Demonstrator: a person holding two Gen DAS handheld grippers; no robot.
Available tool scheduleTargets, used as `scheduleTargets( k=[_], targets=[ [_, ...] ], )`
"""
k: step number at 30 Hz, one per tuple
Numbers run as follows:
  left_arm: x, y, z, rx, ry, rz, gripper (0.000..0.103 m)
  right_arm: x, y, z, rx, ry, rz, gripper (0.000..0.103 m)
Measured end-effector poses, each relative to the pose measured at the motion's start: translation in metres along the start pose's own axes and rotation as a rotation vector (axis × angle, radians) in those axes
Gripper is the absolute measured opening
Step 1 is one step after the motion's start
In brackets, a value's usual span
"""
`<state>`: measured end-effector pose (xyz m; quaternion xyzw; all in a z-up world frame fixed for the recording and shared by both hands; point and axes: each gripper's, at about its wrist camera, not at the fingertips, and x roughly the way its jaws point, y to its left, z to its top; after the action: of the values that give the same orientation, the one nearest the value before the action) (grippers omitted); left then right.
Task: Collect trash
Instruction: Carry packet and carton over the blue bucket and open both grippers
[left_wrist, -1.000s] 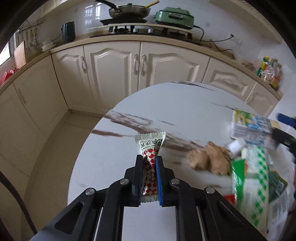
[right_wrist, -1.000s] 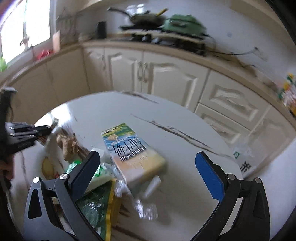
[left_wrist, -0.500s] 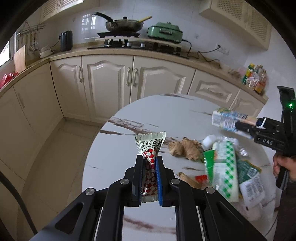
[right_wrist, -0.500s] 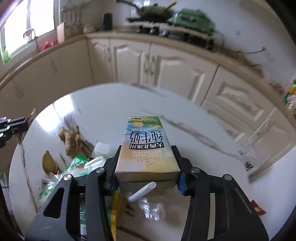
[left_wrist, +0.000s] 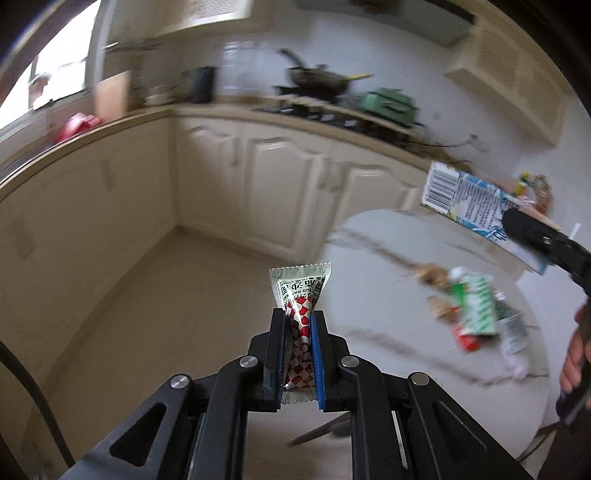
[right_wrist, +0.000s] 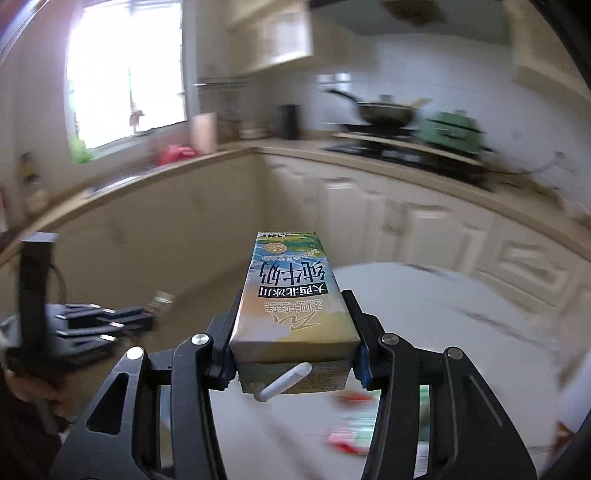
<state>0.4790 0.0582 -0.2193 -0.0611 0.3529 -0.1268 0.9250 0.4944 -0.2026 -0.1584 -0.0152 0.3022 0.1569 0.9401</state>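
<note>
Since a second ago both grippers have swung off the round table (left_wrist: 373, 258) toward the floor; the right jaws, wide open then above the carton, closed on it and now carry it in the air. Left gripper (left_wrist: 298, 321) pinches a red-and-white checked sachet (left_wrist: 301, 295), pads pressed tight on its middle, top end fanned out above the fingertips, floor tiles behind it. Right gripper (right_wrist: 293, 325) clamps a milk carton (right_wrist: 291, 291) by its long sides, jaws part-way apart with the pads flat on the box; a white straw (right_wrist: 284, 380) sticks out of the near end. In the left wrist view the same carton (left_wrist: 476, 206) hangs at 2 o'clock, held up over the table's far edge, a hand (left_wrist: 576, 354) at 4 o'clock. Remaining trash pile (left_wrist: 476, 314) lies on the table at 3 o'clock: green-white wrapper, ginger-like lump, red scrap, blurred. In the right wrist view the left gripper (right_wrist: 144, 317) sits at 9 o'clock with the sachet tip beyond it. Kitchen counter with pan (right_wrist: 384, 110) at 1 o'clock, blurred.
</note>
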Motion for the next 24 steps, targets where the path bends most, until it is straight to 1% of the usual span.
scheduleTargets(
  k=[1, 2, 4, 5, 6, 7, 10, 13, 16, 18, 19, 21, 24],
  targets=[
    [-0.004, 0.019, -0.010, -0.024, 0.008, 0.027, 0.009, 0.014, 0.031, -0.002, -0.014, 0.012, 0.053, 0.046],
    [-0.006, 0.036, -0.019, -0.045, 0.017, 0.052, 0.009, 0.024, 0.051, -0.005, -0.024, 0.024, 0.088, 0.046],
    [-0.009, 0.063, -0.037, -0.073, 0.042, 0.107, 0.009, 0.050, 0.092, -0.014, -0.046, 0.053, 0.136, 0.046],
    [-0.008, 0.077, -0.046, -0.088, 0.059, 0.129, 0.009, 0.068, 0.116, -0.021, -0.067, 0.079, 0.148, 0.046],
    [-0.006, 0.087, -0.053, -0.101, 0.076, 0.141, 0.009, 0.082, 0.130, -0.028, -0.076, 0.100, 0.159, 0.046],
    [-0.002, 0.100, -0.063, -0.120, 0.101, 0.154, 0.009, 0.104, 0.151, -0.038, -0.079, 0.138, 0.180, 0.046],
    [0.014, 0.131, -0.089, -0.163, 0.178, 0.169, 0.009, 0.153, 0.186, -0.065, -0.104, 0.236, 0.182, 0.046],
    [0.041, 0.154, -0.116, -0.192, 0.268, 0.177, 0.009, 0.201, 0.200, -0.092, -0.130, 0.334, 0.155, 0.046],
    [0.071, 0.171, -0.142, -0.241, 0.356, 0.137, 0.010, 0.240, 0.205, -0.123, -0.125, 0.434, 0.139, 0.046],
    [0.089, 0.178, -0.155, -0.241, 0.406, 0.164, 0.010, 0.263, 0.203, -0.143, -0.109, 0.500, 0.132, 0.046],
    [0.099, 0.181, -0.162, -0.239, 0.432, 0.174, 0.010, 0.270, 0.201, -0.148, -0.100, 0.518, 0.128, 0.046],
    [0.114, 0.191, -0.173, -0.265, 0.488, 0.171, 0.013, 0.289, 0.200, -0.163, -0.088, 0.572, 0.123, 0.046],
    [0.126, 0.203, -0.181, -0.276, 0.524, 0.207, 0.016, 0.312, 0.198, -0.181, -0.070, 0.636, 0.118, 0.046]
  ],
)
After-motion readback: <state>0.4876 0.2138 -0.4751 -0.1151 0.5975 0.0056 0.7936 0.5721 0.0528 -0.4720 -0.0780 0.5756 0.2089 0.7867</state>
